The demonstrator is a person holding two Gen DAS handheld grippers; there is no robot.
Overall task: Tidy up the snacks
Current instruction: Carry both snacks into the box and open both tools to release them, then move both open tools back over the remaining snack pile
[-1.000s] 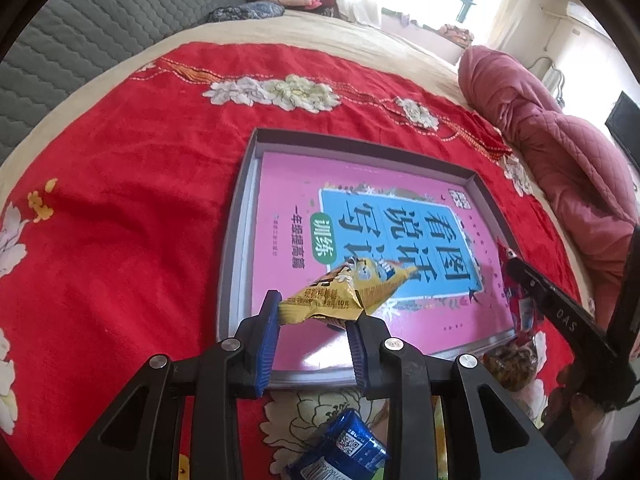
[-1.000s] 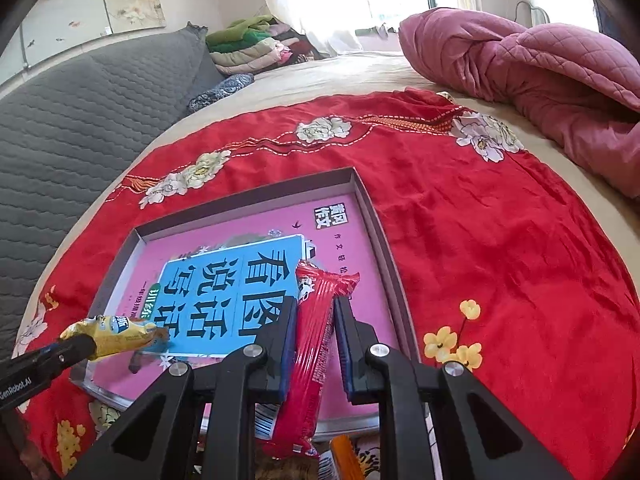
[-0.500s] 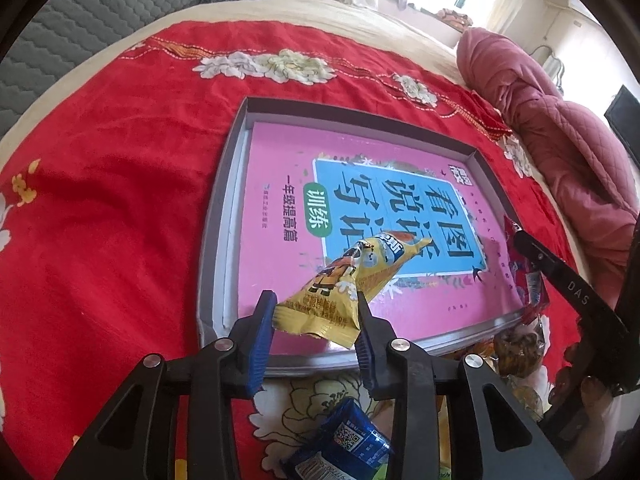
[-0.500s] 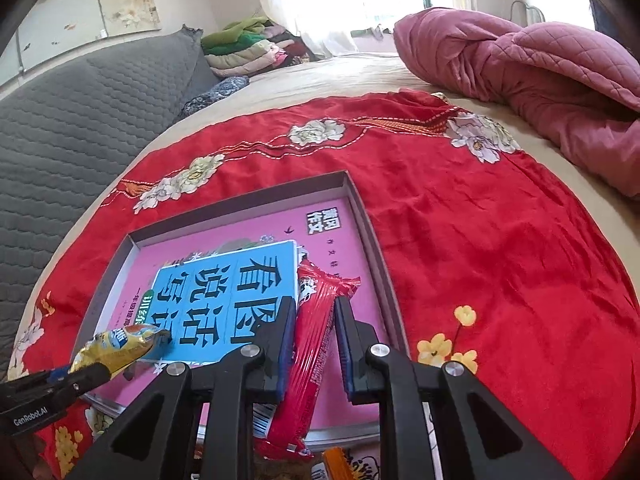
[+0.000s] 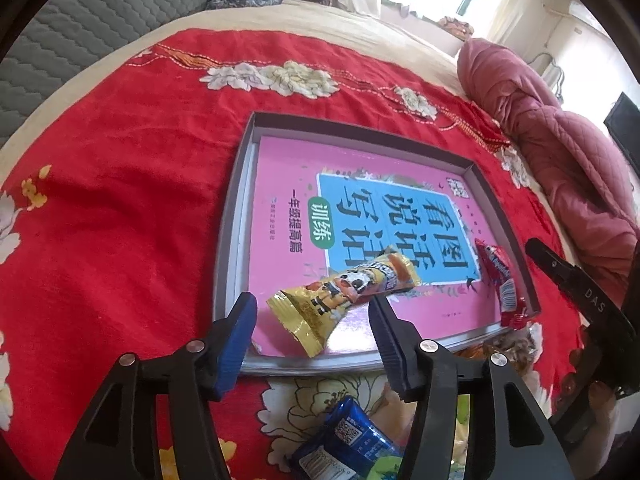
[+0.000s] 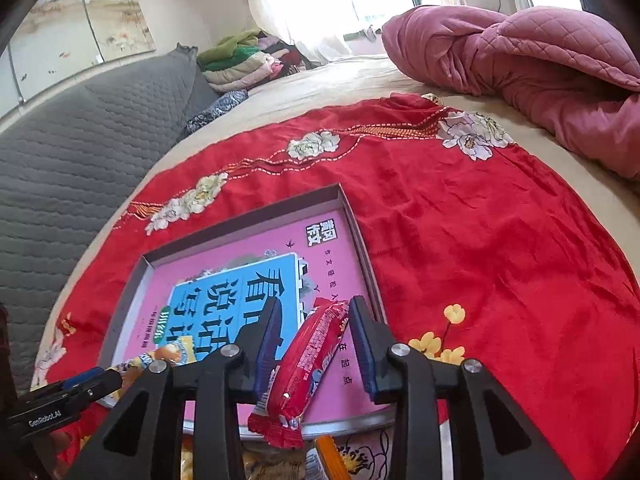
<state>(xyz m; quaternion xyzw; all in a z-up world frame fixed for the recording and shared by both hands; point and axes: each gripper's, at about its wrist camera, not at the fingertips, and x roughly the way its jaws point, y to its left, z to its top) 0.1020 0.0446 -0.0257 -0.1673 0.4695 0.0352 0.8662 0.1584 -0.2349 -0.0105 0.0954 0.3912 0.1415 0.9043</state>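
Note:
A yellow snack packet lies on the pink book in the shallow grey tray, near its front rim. My left gripper straddles the packet; its jaws are opening and the blue pads stand off it. In the right wrist view a red snack packet rests across the tray's near rim, between the fingers of my right gripper. Those jaws are opening too, with gaps on both sides. The left wrist view shows the red packet at the tray's right corner.
The tray sits on a red flowered cloth spread over a bed. A blue packet and several other snacks lie on the cloth just before the tray. A pink quilt is bunched at the right; a grey padded headboard runs along the left.
Both grippers have opened. The yellow packet has dropped flat onto the book, and the red packet has slipped loose and leans over the tray's front rim.

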